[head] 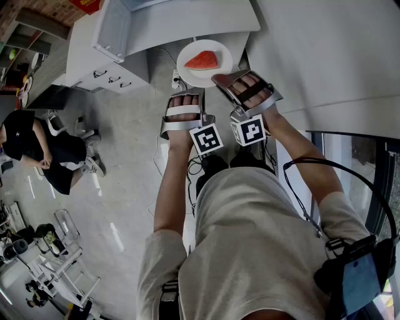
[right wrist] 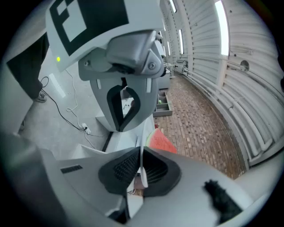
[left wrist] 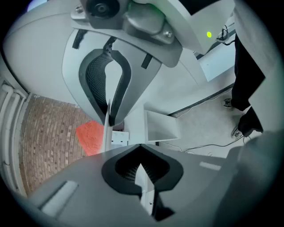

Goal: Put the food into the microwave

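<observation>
A white plate (head: 201, 74) bears a red slice of watermelon (head: 203, 60), and it hangs in the air in front of me. My left gripper (head: 187, 94) is shut on the plate's near left rim. My right gripper (head: 226, 80) is shut on its near right rim. In the left gripper view the plate (left wrist: 105, 138) runs edge-on between the jaws of the left gripper (left wrist: 124, 144), with the watermelon (left wrist: 91, 135) behind it. The right gripper view shows the plate (right wrist: 147, 132) pinched edge-on in the right gripper (right wrist: 133, 147), the watermelon (right wrist: 161, 142) just past it.
A white counter (head: 187, 19) lies ahead, with a drawer cabinet (head: 103, 69) and a raised white flap (head: 112, 28) at its left. Cables and a power strip (head: 175, 79) lie on the floor below the plate. A seated person (head: 37, 153) is far left.
</observation>
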Available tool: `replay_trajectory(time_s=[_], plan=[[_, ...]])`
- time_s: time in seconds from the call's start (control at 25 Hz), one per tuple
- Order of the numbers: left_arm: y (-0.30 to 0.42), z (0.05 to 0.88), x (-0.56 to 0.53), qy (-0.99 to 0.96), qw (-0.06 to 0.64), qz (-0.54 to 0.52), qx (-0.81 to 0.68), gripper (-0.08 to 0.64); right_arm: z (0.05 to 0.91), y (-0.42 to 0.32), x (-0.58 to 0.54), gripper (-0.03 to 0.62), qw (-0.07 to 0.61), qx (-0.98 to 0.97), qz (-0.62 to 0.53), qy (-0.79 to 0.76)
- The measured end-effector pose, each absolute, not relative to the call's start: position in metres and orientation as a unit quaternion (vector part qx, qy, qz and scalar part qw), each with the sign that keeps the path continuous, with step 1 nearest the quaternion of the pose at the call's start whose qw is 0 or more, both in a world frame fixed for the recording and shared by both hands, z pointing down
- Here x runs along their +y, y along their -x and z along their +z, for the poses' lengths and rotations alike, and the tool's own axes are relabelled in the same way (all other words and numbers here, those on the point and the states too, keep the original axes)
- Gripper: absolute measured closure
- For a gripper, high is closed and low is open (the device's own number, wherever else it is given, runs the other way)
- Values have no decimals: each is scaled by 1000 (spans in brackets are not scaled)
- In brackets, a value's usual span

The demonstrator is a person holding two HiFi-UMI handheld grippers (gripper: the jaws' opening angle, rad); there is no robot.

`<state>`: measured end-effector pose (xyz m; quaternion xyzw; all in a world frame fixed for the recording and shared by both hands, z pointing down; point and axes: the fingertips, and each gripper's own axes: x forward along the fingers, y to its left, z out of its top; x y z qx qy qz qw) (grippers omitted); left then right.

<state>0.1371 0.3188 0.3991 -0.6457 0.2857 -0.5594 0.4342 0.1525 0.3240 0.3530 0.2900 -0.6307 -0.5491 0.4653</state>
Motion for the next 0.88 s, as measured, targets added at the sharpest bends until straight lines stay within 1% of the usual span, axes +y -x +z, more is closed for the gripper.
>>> replay_trajectory(time_s=[0.56,0.88], plan=[[-140,403,319,649,433,-557,284,552,351,-151,325,574,457,-634,-549,-297],[-116,403,309,654,426,-555,288,552,354,-132,319,574,465,-631,-547,-292]])
